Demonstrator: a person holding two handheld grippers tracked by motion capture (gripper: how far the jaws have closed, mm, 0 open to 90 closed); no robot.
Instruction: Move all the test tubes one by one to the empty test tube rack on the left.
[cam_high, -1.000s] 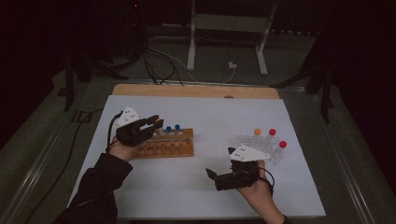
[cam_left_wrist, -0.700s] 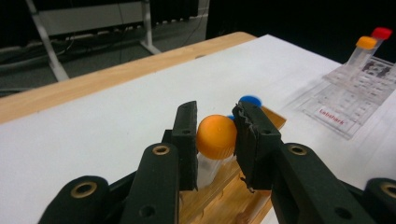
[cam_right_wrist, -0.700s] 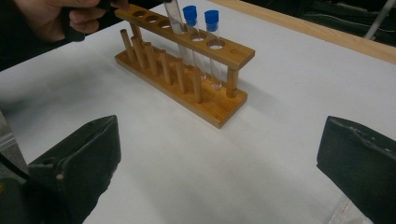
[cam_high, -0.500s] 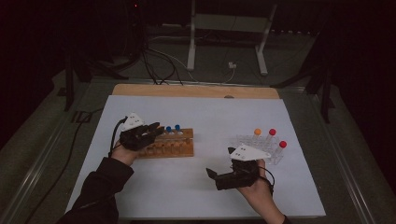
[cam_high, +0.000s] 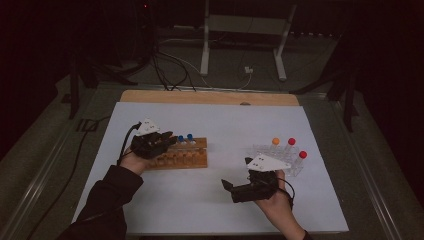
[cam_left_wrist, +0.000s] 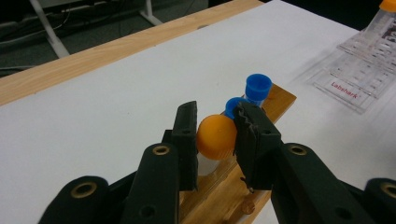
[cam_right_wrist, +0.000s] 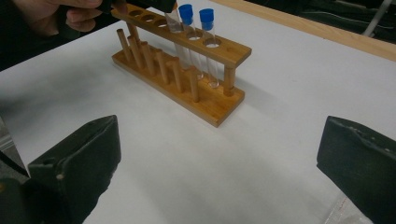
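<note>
Left gripper has slid along the wooden rack clamping the orange-capped tube, so lower it straight; right gripper gapes wide.

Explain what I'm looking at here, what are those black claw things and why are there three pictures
A person sits at a white table holding a two-jaw hand gripper in each hand. One camera looks down from above; one rides on each gripper. The left gripper is shut on an orange-capped tube at the wooden rack, beside two blue-capped tubes. The right gripper rests open, holding nothing. The clear plastic rack on the right holds orange- and red-capped tubes.
</note>
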